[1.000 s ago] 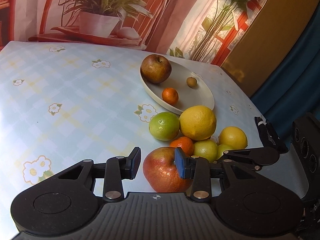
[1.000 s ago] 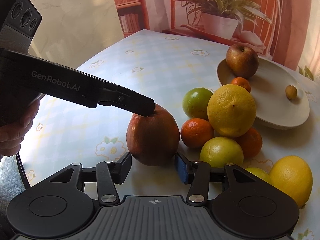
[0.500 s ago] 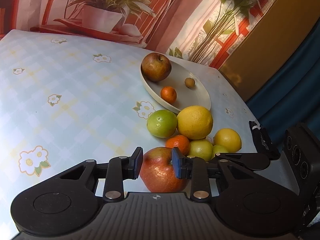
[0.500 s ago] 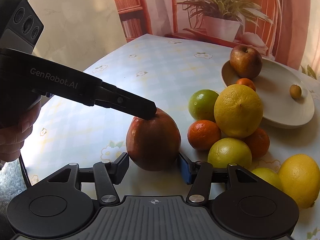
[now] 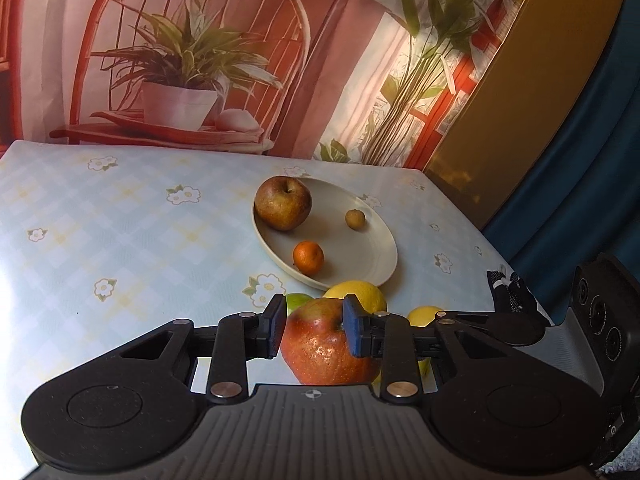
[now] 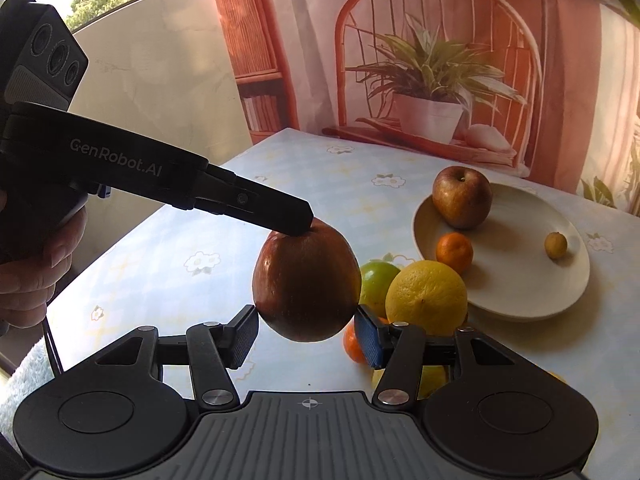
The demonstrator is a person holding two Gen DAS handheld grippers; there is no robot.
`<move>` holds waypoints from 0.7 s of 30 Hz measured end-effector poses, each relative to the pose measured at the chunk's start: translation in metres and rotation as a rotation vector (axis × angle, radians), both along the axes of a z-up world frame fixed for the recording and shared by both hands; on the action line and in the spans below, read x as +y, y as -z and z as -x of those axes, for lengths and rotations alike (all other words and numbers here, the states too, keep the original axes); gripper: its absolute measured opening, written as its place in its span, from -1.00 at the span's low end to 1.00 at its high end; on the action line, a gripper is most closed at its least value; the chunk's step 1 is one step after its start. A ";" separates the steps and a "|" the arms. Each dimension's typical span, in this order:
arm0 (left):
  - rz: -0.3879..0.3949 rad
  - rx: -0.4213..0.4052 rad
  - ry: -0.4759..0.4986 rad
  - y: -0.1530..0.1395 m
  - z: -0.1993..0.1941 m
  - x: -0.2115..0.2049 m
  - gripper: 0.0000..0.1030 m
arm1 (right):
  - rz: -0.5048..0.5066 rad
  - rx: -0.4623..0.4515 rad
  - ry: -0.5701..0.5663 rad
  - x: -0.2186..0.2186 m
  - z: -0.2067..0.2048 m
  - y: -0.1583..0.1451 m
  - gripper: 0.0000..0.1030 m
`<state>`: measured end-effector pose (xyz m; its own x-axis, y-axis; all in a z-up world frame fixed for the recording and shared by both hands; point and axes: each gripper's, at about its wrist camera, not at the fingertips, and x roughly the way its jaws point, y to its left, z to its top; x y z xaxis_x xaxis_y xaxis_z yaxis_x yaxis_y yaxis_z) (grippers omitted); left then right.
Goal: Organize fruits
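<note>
A red apple (image 5: 320,352) hangs above the flowered tablecloth, and my left gripper (image 5: 314,316) is shut on its upper part. In the right wrist view the apple (image 6: 306,284) sits between the pads of my right gripper (image 6: 307,322), which press its lower sides. One left-gripper finger (image 6: 276,210) rests on top of it. Behind stands a cream plate (image 5: 360,256) with a brown apple (image 5: 283,208), a mandarin (image 5: 308,257) and a small brown fruit (image 5: 355,219). A big yellow citrus (image 6: 426,298) and a green fruit (image 6: 376,280) lie in front of the plate.
More mandarins and yellow fruit lie partly hidden behind my right gripper's fingers (image 6: 404,344). A person's hand (image 6: 36,272) holds the left gripper at the table's left edge. A printed backdrop with a potted plant (image 5: 180,92) stands behind the table.
The left gripper's fingers closed on the red apple. Both grippers then rose, lifting the apple off the cloth; the fruit pile now sits lower in both views.
</note>
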<state>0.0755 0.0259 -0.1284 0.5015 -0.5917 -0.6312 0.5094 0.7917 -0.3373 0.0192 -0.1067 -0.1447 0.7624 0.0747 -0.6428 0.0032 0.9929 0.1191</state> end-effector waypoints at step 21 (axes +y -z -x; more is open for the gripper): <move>-0.039 -0.067 0.105 -0.037 -0.082 -0.115 -0.42 | 0.055 -0.059 0.079 -0.128 -0.036 -0.039 -0.04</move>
